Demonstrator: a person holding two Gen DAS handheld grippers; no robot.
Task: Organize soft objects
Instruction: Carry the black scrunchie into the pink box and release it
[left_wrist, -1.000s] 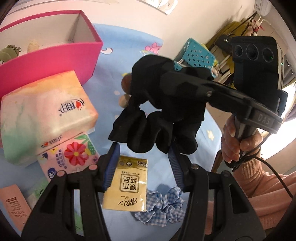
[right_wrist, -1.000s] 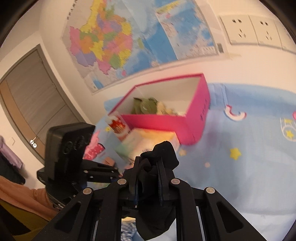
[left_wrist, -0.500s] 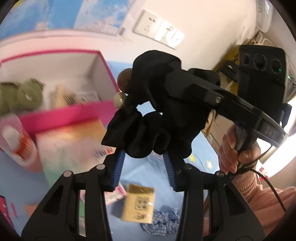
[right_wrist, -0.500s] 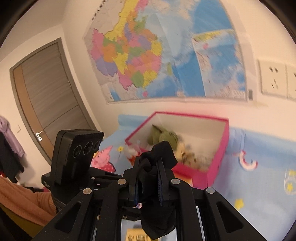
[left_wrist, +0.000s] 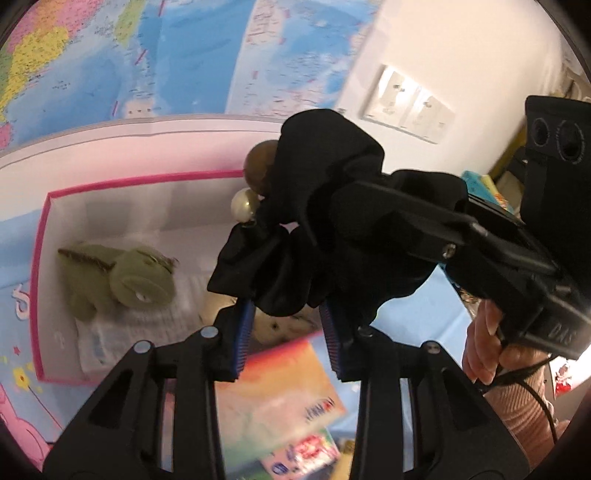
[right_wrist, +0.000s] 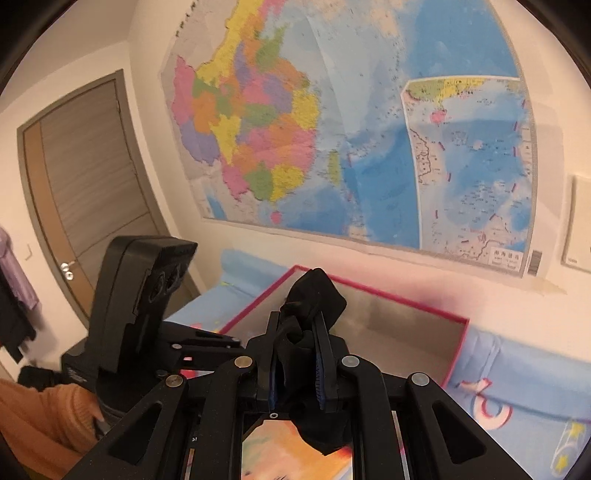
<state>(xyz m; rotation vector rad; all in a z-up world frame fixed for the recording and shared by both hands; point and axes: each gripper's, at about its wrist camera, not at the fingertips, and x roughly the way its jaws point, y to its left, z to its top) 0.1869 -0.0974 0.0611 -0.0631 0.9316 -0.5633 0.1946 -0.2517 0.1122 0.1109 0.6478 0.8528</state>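
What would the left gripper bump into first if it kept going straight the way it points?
Probably the black fabric scrunchie, hanging from the right gripper right ahead of the left gripper, whose fingers are closing without pinching it. Beyond lies the open pink box; depth is unclear.

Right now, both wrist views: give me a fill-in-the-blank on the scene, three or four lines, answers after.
1. The right gripper is shut on a black ____.
2. The plush toy inside the pink box is ____ in colour.
3. On the wall behind the box hangs a large ____.
4. The scrunchie carries two round ____ at its edge.

Missing words: scrunchie; green; map; beads
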